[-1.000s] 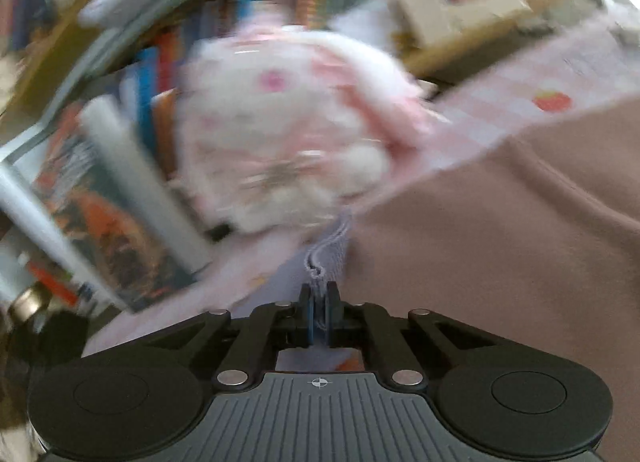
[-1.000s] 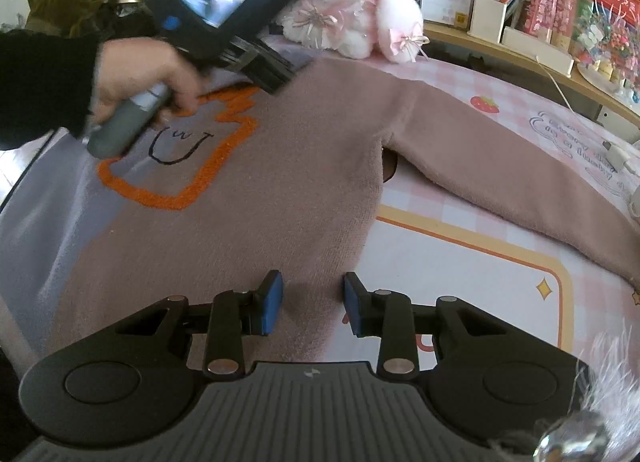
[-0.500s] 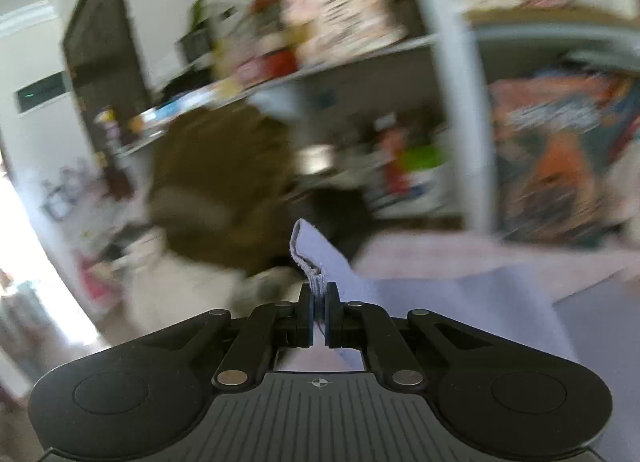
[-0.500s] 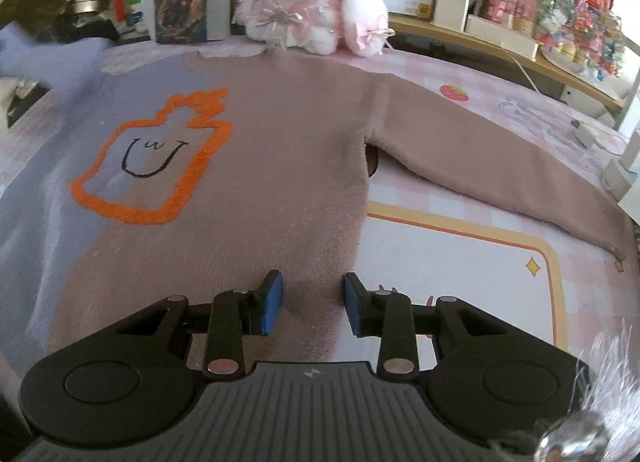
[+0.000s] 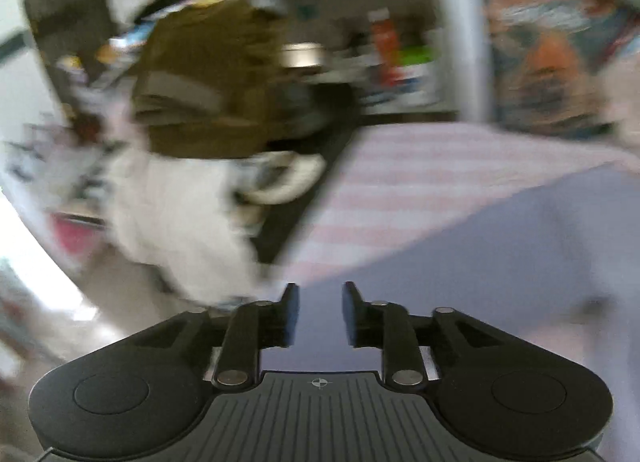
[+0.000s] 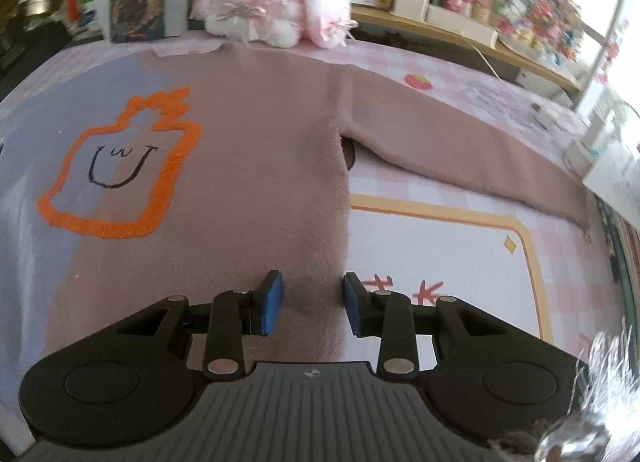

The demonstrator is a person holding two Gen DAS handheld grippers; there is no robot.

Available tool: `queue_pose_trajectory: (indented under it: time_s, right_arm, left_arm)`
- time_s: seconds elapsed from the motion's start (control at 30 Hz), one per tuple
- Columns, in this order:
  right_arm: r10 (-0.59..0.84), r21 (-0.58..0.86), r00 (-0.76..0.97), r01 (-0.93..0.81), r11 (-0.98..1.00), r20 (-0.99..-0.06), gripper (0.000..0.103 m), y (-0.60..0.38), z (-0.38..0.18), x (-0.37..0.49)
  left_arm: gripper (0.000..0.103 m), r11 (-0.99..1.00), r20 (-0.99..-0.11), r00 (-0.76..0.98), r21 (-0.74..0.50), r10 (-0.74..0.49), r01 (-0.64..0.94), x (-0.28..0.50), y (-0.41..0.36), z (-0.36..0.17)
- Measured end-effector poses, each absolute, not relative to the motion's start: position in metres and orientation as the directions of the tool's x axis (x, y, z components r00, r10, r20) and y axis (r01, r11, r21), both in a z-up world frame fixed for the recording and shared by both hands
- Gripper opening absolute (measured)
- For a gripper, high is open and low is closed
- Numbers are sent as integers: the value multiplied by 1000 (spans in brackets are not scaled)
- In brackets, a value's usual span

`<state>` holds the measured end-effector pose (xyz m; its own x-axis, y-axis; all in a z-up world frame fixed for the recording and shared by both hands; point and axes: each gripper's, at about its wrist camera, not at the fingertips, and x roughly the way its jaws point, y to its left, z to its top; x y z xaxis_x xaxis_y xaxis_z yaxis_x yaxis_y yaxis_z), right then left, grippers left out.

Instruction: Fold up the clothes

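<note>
Over the sweater [image 6: 256,166], left claw [image 5: 320,314] opening, nothing gripped.

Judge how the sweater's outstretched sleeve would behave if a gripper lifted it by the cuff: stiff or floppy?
Probably floppy: the sleeve of the sweater lies flat and limp on the checked cloth, following the surface. Its fuzzy knit looks soft and likely grippy, not slippery. It would probably drape and drag the shoulder along rather than hold its shape.
</note>
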<state>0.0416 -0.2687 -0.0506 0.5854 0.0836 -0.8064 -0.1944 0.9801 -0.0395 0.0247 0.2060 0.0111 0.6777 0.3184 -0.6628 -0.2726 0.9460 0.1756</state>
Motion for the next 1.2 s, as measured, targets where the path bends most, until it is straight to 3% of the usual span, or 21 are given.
queue_pose_trajectory:
  time_s: [0.2, 0.37, 0.4, 0.47, 0.57, 0.6, 0.8, 0.93, 1.2]
  right_arm:
    - [58, -23, 585, -129, 991, -809, 32, -269, -50, 34]
    - [68, 4, 589, -108, 994, -806, 27, -270, -51, 29]
    - [77, 9, 587, -118, 993, -806, 20, -269, -51, 29]
    - [91, 7, 585, -145, 989, -806, 11, -264, -50, 27]
    - [85, -28, 586, -181, 983, -806, 10, -253, -50, 24]
    - [91, -23, 583, -184, 983, -807, 10, -251, -49, 23]
    - [220, 102, 511, -248, 963, -831, 9, -233, -46, 13]
    - [273, 83, 495, -371, 925, -825, 9, -205, -45, -3]
    - [147, 35, 563, -204, 978, -814, 9, -240, -47, 11]
  left_arm:
    - [63, 997, -743, 668, -76, -39, -26, 18, 131, -14]
    - [64, 993, -749, 656, -117, -90, 2, 23, 105, -31]
    - [63, 993, -755, 649, -120, -92, 1, 26, 105, -33]
    - [50, 992, -775, 624, -126, -101, 5, 31, 106, -37]
    - [15, 997, -781, 619, -74, -81, 38, 35, 101, -40]
    - [10, 996, -782, 617, -76, -88, 46, 36, 101, -40]
    - [6, 1000, -786, 619, -7, -9, 5, 46, 120, -38]
    - [6, 1000, -788, 616, 25, 9, 17, 49, 127, -37]
    - [6, 997, -780, 624, 13, -38, 77, 48, 98, -39]
